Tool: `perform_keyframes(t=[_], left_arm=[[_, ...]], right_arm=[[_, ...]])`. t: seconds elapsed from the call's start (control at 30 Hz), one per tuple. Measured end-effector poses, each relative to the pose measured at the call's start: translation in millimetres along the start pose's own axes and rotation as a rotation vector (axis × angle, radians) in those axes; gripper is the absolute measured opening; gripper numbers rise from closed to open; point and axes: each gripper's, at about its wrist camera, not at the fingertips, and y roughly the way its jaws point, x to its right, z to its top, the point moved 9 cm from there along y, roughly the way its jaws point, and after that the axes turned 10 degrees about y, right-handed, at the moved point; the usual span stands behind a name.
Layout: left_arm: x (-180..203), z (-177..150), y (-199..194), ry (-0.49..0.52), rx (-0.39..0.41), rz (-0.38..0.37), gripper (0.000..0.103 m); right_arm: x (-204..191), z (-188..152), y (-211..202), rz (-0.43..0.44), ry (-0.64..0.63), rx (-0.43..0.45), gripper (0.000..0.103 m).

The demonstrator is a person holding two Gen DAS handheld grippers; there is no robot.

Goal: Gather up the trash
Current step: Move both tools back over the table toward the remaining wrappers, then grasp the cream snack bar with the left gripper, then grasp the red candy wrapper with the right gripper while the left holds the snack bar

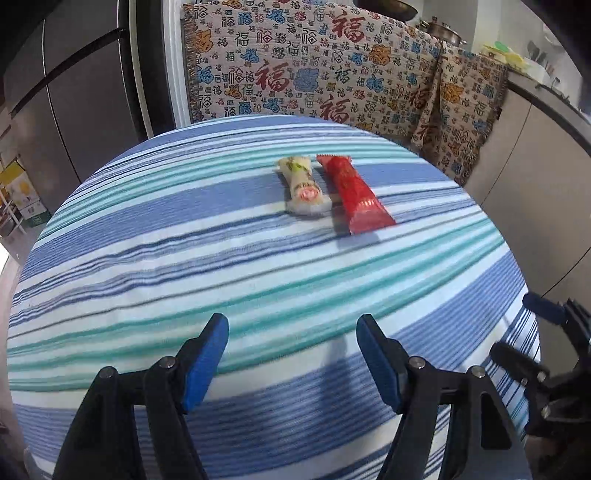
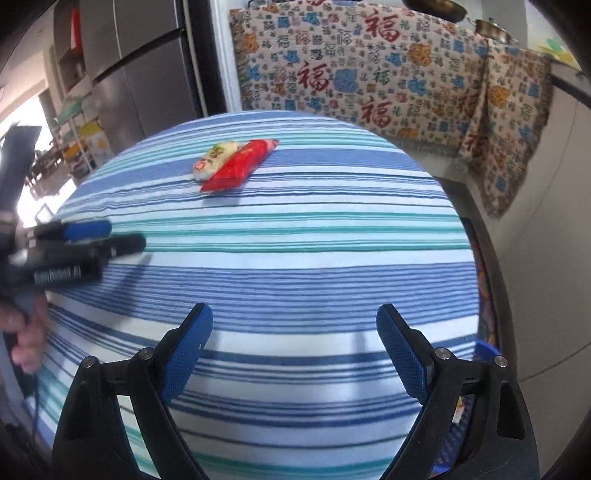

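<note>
Both my claws spread wide, empty: left claw (image 1: 291,363), right claw (image 2: 294,356). Red wrapper (image 1: 355,195) on desk (image 1: 147,236), well ahead; pale wrapper (image 1: 302,186) touching its left side. Spread ready for pickup.

Pretty clearly a home kitchen / dining corner. A big steel fridge (image 1: 74,92) is seen just left of the patterned throw (image 1: 295,62), which is draped right behind the striped-cloth desk (image 1: 221,258). Metal pots (image 1: 443,31) are stacked above the throw's right end, and a grey counter (image 1: 535,147) is set to its right.
</note>
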Motion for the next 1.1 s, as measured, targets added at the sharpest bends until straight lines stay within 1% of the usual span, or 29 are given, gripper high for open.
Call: perform_keyframes(t=[0.03, 0.1, 0.17, 0.23, 0.3, 0.37, 0.4, 0.43, 0.47, 0.5, 0.57, 0.6, 0.7, 0.77, 0.87, 0.97, 1.03, 1.07, 1.1], left_arm=[[-5.6, 7.2, 2.7, -0.011, 0.016, -0.016, 0.073], [-13.2, 35.0, 7.8, -0.021, 0.054, -0.055, 0.073], [-15.9, 59.4, 18.4, -0.013, 0.059, -0.08, 0.073], [-21.5, 76.5, 33.6, -0.016, 0.043, -0.1, 0.073], [-26.1, 89.6, 54.2, -0.042, 0.02, -0.112, 0.071], [-26.0, 94.7, 66.4, -0.043, -0.001, -0.129, 0.071], [-25.5, 95.6, 72.8, -0.036, -0.014, -0.132, 0.069], [-26.5, 94.9, 78.4, -0.029, -0.027, -0.133, 0.065], [-27.6, 94.6, 82.8, -0.028, -0.037, -0.134, 0.054], [-29.7, 94.3, 87.6, -0.028, -0.046, -0.138, 0.037], [-28.7, 91.9, 94.7, -0.026, -0.062, -0.178, 0.019], [-29.5, 91.3, 93.6, -0.018, -0.051, -0.177, 0.017], [-36.1, 82.2, 77.8, -0.013, -0.035, -0.157, 0.015], [-42.8, 67.3, 57.9, -0.018, -0.03, -0.142, 0.015], [-51.2, 34.9, 19.8, -0.008, -0.03, -0.109, 0.015], [-54.6, 3.1, -6.8, 0.011, -0.023, -0.062, 0.015], [-59.0, -14.9, -18.1, 0.002, -0.011, -0.049, 0.015], [-60.4, -21.8, -21.8, -0.005, -0.006, -0.045, 0.015], [-60.6, -28.3, -24.8, -0.01, -0.003, -0.048, 0.015]], right_arm=[[-0.7, 2.6, 2.3, -0.002, -0.002, 0.005, 0.091], [-3.8, 4.6, 3.2, -0.001, 0.0, 0.018, 0.091], [-3.3, 4.3, 2.8, -0.004, 0.012, 0.031, 0.091], [1.7, 7.1, 5.6, -0.007, 0.028, 0.036, 0.091], [6.5, 7.6, 6.5, -0.011, 0.04, 0.036, 0.091], [9.3, 9.2, 8.0, -0.013, 0.045, 0.037, 0.091], [9.7, 9.5, 8.4, -0.013, 0.046, 0.038, 0.091], [9.6, 9.8, 8.4, -0.013, 0.046, 0.04, 0.091], [9.7, 10.2, 8.2, -0.012, 0.046, 0.043, 0.091], [10.7, 10.8, 8.1, -0.011, 0.047, 0.045, 0.091], [10.1, 11.3, 7.6, -0.005, 0.049, 0.049, 0.091], [10.4, 11.8, 7.1, -0.005, 0.05, 0.051, 0.091], [13.1, 14.8, 6.0, -0.003, 0.06, 0.062, 0.09], [17.3, 16.7, 5.3, -0.006, 0.075, 0.065, 0.087], [19.1, 23.3, 7.3, 0.002, 0.094, 0.047, 0.085], [-0.5, 47.2, 17.7, 0.068, 0.114, 0.009, 0.079], [-20.0, 68.1, 31.6, 0.101, 0.112, -0.02, 0.076], [-28.9, 76.7, 39.6, 0.113, 0.115, -0.031, 0.073], [-37.5, 85.4, 52.3, 0.121, 0.118, -0.061, 0.07]])
